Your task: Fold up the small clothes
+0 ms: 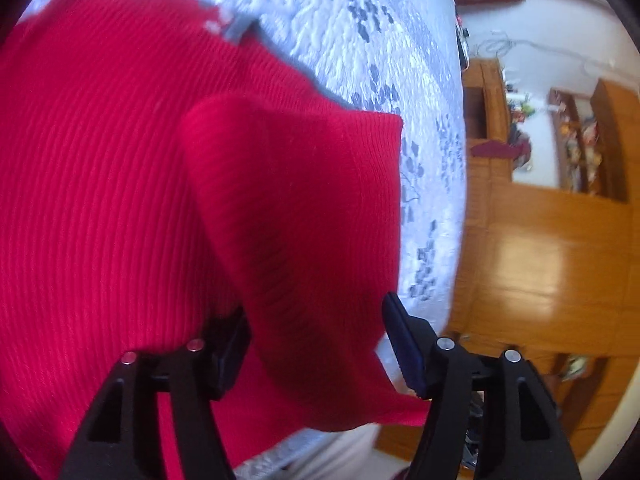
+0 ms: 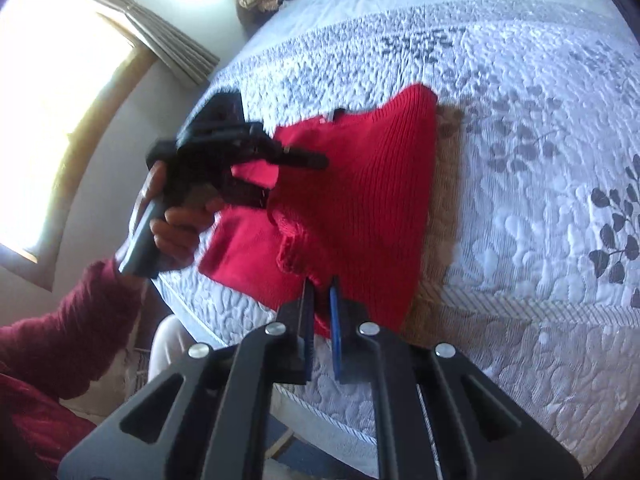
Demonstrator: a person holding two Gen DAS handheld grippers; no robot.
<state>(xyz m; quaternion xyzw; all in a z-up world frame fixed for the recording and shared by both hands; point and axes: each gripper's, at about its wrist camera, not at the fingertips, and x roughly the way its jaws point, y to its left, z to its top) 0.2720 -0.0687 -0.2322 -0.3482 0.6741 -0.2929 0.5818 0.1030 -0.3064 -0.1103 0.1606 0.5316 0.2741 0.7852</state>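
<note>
right gripper (image 2: pixel 320 312): nearest in the right wrist view; we see its jaws close together, a narrow gap left, w/ the near hem of the red sweater (image 2: pixel 360 200) between the blue pads. Pads look pinched on the knit, but contact is partly hidden.
left gripper (image 1: pixel 316 344): in its own view the jaws stand wide apart; a raised fold of red knit hangs between them. One finger (image 1: pixel 404 344) shows clear on the right, the other is half buried under cloth. We can't tell if either pad presses the fabric.
left gripper, seen from right cam (image 2: pixel 280 160): black, held by the person's left hand (image 2: pixel 176 224) at the far-left edge of the garment, fingers reaching over the red cloth.
red sweater: ribbed knit, lies on the bed (image 2: pixel 520 160) near its edge, partly folded; one flap lifted & bunched toward the left gripper.
tan cloth (image 2: pixel 444 200): strip showing just beside the sweater's right edge, touching it.
bed: white-grey quilted cover w/ dark leaf print.
person: maroon sleeve (image 2: pixel 60 336) at lower left.
far bg, right cam: bright window w/ curtain (image 2: pixel 168 36).
far bg, left cam: wooden furniture (image 1: pixel 540 240) beyond the bed edge, blurred.
</note>
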